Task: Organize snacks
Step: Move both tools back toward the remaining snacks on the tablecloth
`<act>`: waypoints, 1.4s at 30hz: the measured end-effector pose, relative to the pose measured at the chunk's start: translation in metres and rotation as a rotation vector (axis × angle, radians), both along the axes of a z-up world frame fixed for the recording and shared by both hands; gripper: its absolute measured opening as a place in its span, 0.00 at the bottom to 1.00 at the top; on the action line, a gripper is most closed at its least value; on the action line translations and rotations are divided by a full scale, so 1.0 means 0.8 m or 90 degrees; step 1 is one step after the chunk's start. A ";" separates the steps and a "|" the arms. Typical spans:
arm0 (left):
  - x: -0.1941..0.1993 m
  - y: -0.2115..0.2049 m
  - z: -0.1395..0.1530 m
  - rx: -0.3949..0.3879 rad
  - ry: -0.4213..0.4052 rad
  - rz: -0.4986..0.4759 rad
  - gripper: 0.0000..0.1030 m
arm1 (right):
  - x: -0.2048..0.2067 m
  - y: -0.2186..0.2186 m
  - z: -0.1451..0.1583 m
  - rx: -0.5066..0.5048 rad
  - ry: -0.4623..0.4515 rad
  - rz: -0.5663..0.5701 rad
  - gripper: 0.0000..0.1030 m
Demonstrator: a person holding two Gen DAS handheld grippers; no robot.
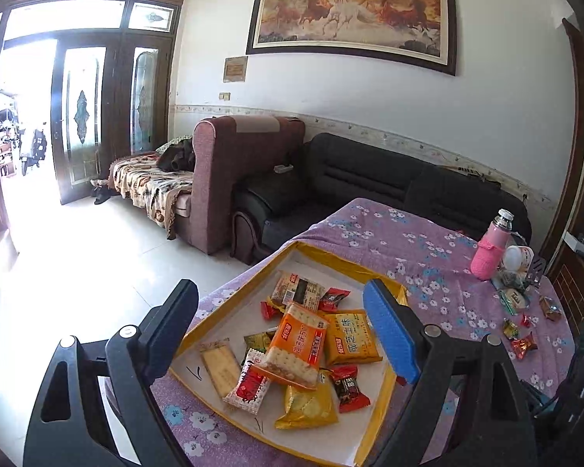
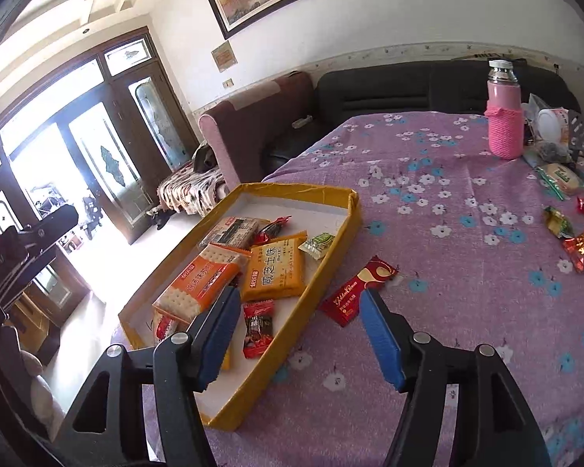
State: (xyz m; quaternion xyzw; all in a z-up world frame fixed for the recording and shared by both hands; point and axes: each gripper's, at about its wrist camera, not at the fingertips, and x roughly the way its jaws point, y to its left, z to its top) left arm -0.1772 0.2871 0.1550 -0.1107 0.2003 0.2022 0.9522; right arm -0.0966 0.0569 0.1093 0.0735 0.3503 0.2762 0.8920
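Both grippers' jaws wide (nothing held) — above snack tray (image 2: 354, 210).

Your light's all pouring in through the glass doors (image 1: 78, 116), which are totally blown out, with glare washing the floor (image 1: 78, 264) just in front of them. Away from the doors it's evenly bright and sharp. Heavy fisheye bending, with dark corners.

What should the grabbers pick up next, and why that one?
Probably the right gripper should reach for the red wrapper. It lies on the cloth just outside the yellow tray, close ahead of that gripper, whose jaws are open with nothing between them.
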 end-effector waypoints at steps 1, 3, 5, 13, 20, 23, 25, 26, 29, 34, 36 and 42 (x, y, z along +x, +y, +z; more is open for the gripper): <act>-0.004 -0.004 0.001 0.006 -0.004 0.003 0.85 | -0.006 -0.002 0.000 -0.002 -0.009 -0.007 0.65; -0.011 -0.012 0.001 0.019 -0.012 0.004 0.86 | -0.017 -0.005 0.000 -0.009 -0.028 -0.017 0.68; -0.011 -0.020 -0.002 0.030 -0.009 0.003 0.87 | -0.026 -0.006 -0.002 -0.016 -0.040 -0.024 0.74; 0.019 -0.043 -0.032 0.054 0.096 0.002 0.87 | -0.040 -0.004 -0.014 -0.049 -0.036 -0.013 0.76; 0.025 -0.045 -0.047 0.044 0.138 -0.014 0.87 | -0.041 0.005 -0.026 -0.068 -0.020 -0.001 0.77; 0.026 -0.043 -0.050 0.039 0.144 -0.018 0.87 | -0.042 0.012 -0.029 -0.077 -0.016 0.007 0.77; 0.027 -0.042 -0.052 0.037 0.147 -0.020 0.87 | -0.042 0.015 -0.031 -0.081 -0.016 0.011 0.77; 0.027 -0.042 -0.052 0.035 0.148 -0.021 0.87 | -0.043 0.017 -0.031 -0.084 -0.016 0.013 0.77; 0.029 -0.039 -0.054 0.027 0.150 -0.026 0.87 | -0.044 0.022 -0.033 -0.090 -0.015 0.018 0.77; 0.029 -0.037 -0.055 0.023 0.151 -0.028 0.87 | -0.045 0.025 -0.035 -0.094 -0.012 0.021 0.77; 0.030 -0.037 -0.056 0.021 0.152 -0.030 0.87 | -0.045 0.026 -0.036 -0.095 -0.011 0.021 0.77; 0.030 -0.039 -0.059 0.018 0.156 -0.039 0.87 | -0.044 0.028 -0.038 -0.099 -0.005 0.024 0.78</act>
